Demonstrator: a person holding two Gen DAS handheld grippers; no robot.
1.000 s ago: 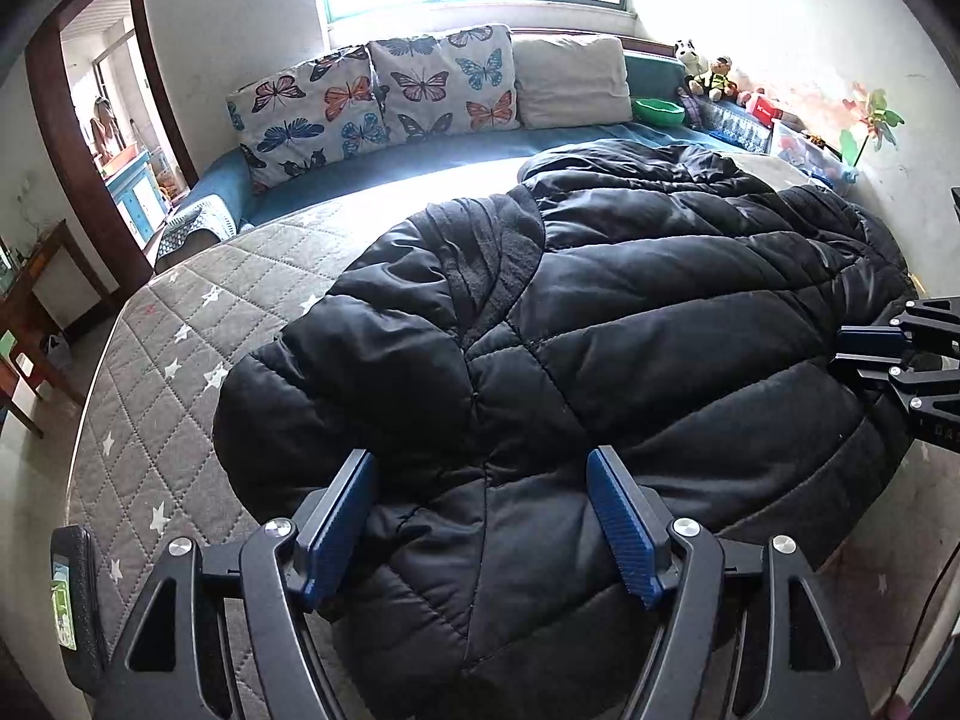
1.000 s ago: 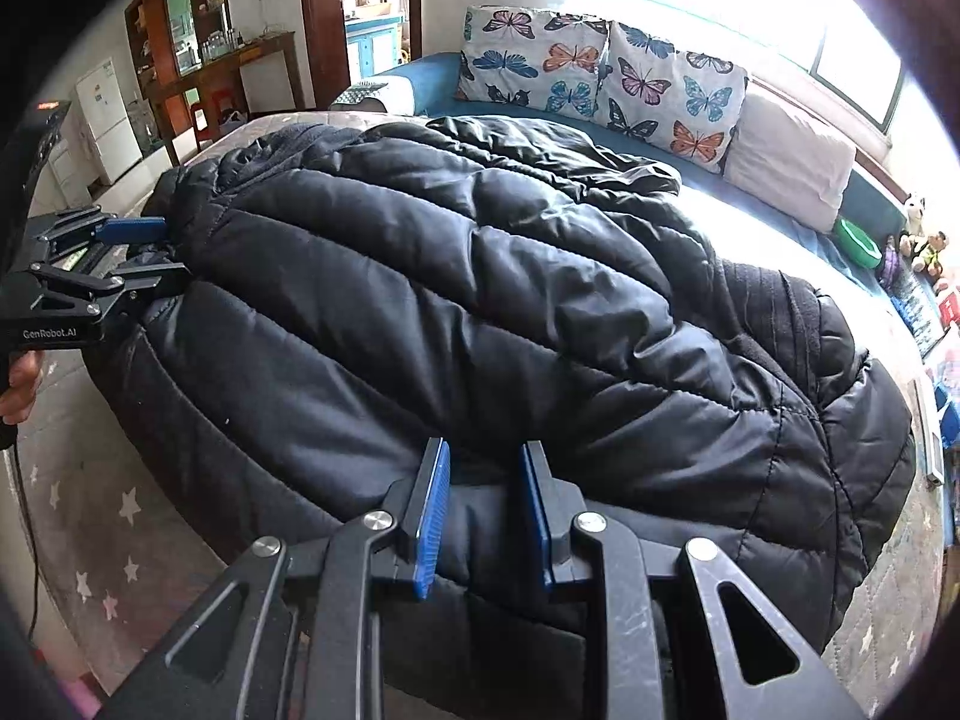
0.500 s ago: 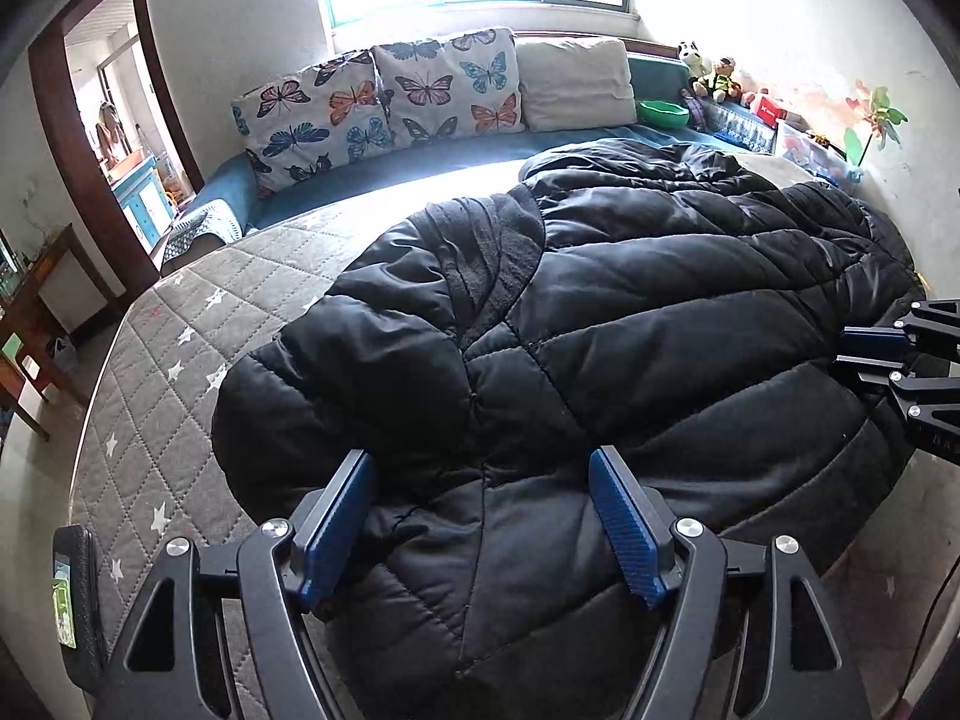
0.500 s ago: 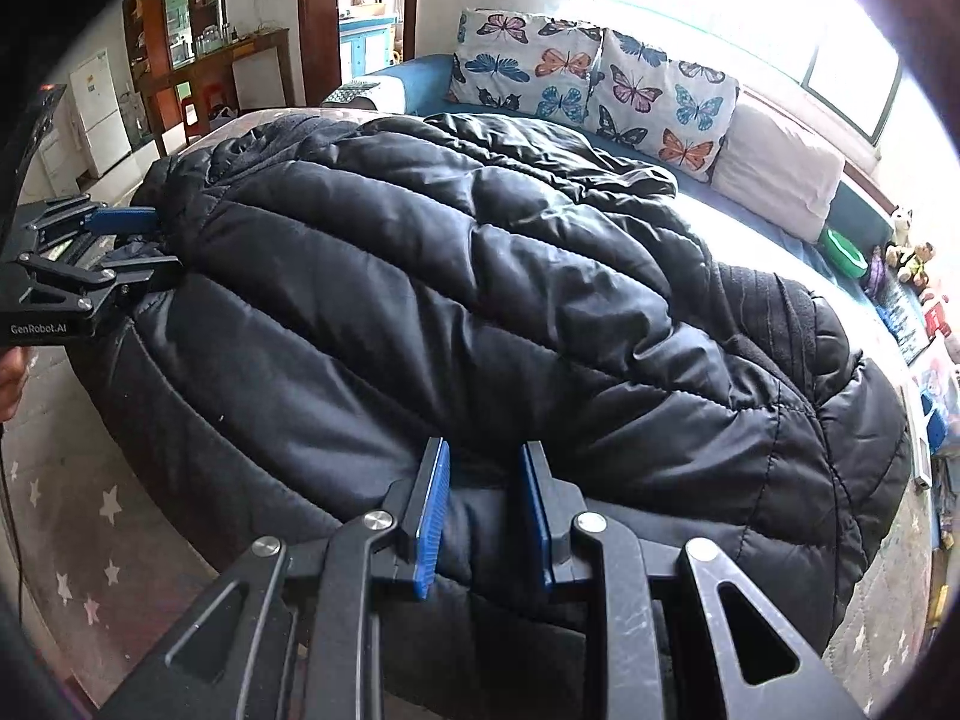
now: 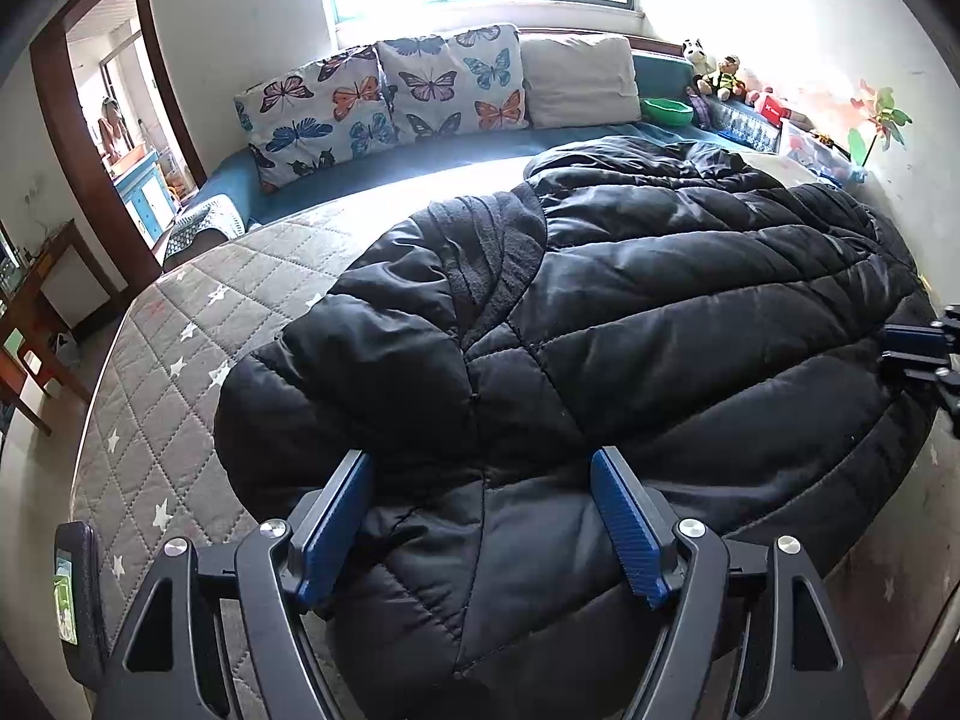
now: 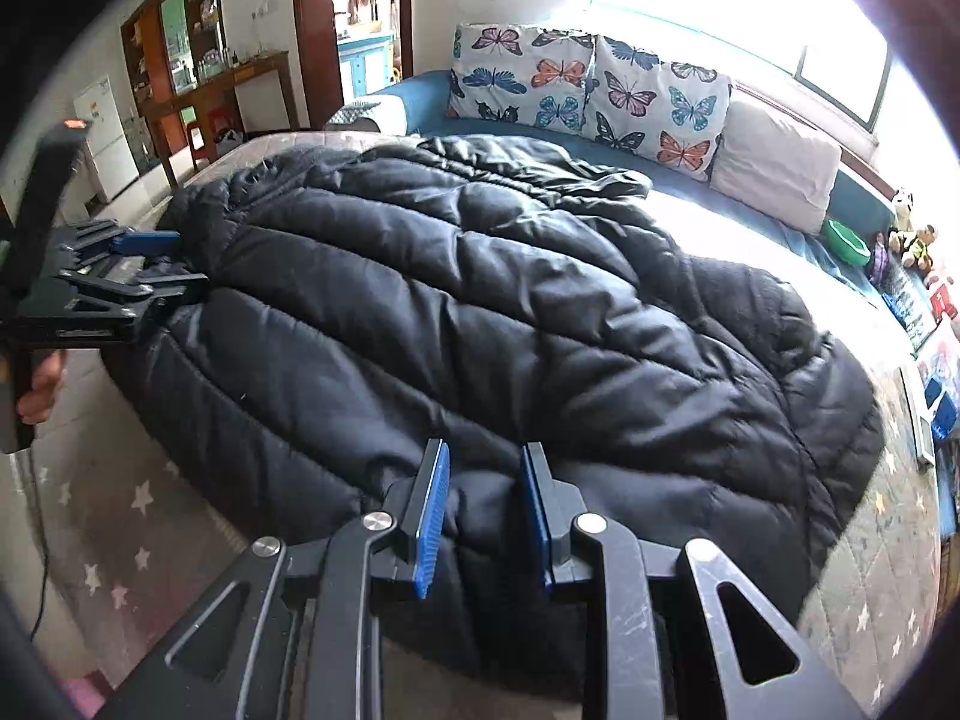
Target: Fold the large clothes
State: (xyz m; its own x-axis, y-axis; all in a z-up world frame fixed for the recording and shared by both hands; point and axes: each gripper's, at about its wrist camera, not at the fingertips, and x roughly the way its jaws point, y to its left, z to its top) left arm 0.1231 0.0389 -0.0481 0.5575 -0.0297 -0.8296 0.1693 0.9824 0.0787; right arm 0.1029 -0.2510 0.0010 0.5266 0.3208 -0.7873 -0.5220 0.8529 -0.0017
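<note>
A large black quilted puffer coat (image 5: 600,324) lies spread over the grey star-patterned mattress (image 5: 174,360); it also fills the right wrist view (image 6: 480,312). My left gripper (image 5: 480,516) is open, its blue pads wide apart over the coat's near edge. My right gripper (image 6: 483,510) is shut on a fold of the coat's hem, with fabric pinched between its blue pads. The right gripper shows at the right edge of the left wrist view (image 5: 918,348). The left gripper shows at the left of the right wrist view (image 6: 138,270).
Butterfly pillows (image 5: 384,96) and a beige pillow (image 5: 576,81) line the far side under a bright window. A green bowl (image 5: 666,111), toys and boxes sit at the far right. A doorway (image 5: 120,120) and wooden furniture stand at the left.
The right wrist view has pulled back and the coat's hem has shifted with the right gripper. The left gripper stays open over the same edge.
</note>
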